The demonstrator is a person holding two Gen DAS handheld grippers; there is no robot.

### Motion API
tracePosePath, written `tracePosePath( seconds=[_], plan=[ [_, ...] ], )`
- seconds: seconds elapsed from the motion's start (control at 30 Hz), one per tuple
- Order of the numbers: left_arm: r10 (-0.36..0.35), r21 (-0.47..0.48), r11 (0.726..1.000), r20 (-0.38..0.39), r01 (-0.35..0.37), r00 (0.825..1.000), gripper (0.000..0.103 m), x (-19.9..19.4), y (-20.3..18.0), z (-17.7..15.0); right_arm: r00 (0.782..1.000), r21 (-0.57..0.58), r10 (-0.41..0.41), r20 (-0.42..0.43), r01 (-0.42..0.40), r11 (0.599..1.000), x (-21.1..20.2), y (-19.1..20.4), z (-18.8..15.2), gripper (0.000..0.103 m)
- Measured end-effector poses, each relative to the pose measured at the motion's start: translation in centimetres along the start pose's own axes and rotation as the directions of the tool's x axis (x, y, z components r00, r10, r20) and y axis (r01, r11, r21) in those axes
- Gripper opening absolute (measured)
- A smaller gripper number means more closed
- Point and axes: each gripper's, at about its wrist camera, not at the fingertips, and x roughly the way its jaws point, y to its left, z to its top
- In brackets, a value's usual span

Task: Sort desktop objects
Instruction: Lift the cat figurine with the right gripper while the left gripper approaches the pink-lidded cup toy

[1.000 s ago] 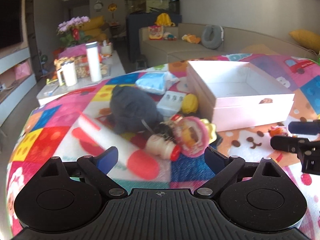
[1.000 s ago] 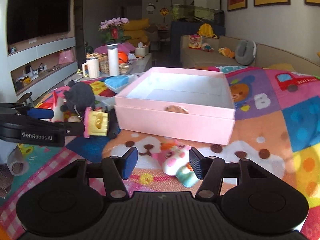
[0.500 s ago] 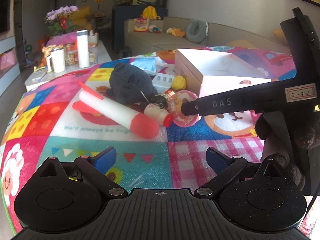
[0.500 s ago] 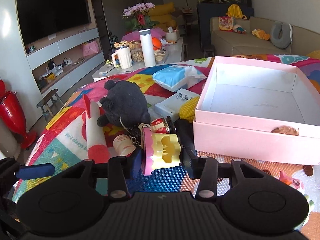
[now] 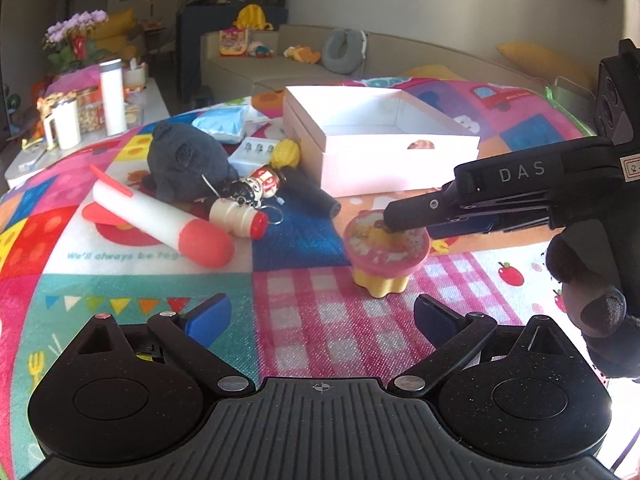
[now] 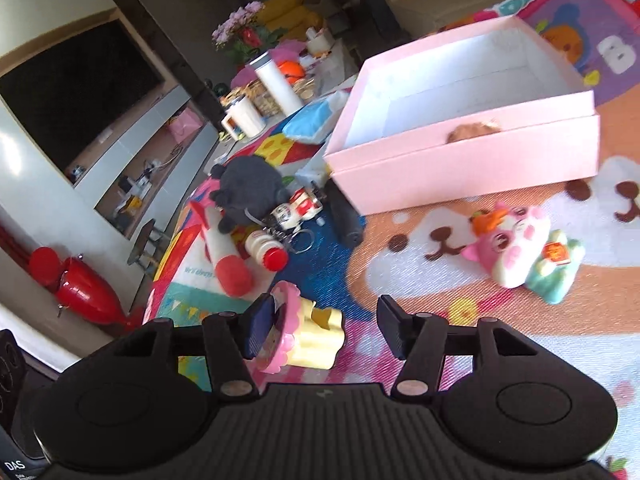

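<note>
A cupcake toy with a pink top and yellow base stands upright on the colourful mat, just ahead of my left gripper, which is open and empty. My right gripper comes in from the right and its jaws are opening around the cupcake toy. One pad still touches the pink top; the other stands clear of the yellow base. An open pink box lies behind, with nothing visible inside. To the left are a black plush, a white and red rocket and a small red-capped bottle.
A pink cat toy and a green toy lie in front of the box. A black cylinder, a blue tissue pack and a yellow toy sit by the box's left side. A low table with cups stands beyond the mat.
The right gripper swung from the cat toy to the pile, closed on the cupcake toy, carried it nearer and stood it upright on the mat; its jaws have widened. The left gripper drew back.
</note>
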Motion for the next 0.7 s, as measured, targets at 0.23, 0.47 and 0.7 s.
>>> tracePosePath(
  seconds=[0.23, 0.47, 0.7],
  plan=[
    [-0.022, 0.055, 0.998, 0.001, 0.022, 1.000, 0.101, 1.4, -2.5, 0.6, 0.972, -0.139, -0.172, 0.157, 0.195, 0.971, -3.4, -1.3, -0.5, 0.070],
    [0.043, 0.133, 0.990, 0.071, -0.052, 0.997, 0.095, 4.1, -5.3, 2.1, 0.892, -0.278, -0.330, 0.308, 0.416, 0.866, -5.7, -2.7, -1.6, 0.084],
    [0.056, 0.103, 0.993, 0.051, -0.061, 0.997, 0.067, 4.7, -4.7, 2.3, 0.912, -0.316, -0.313, 0.265, 0.389, 0.866, -5.3, -4.1, -1.4, 0.084]
  ],
)
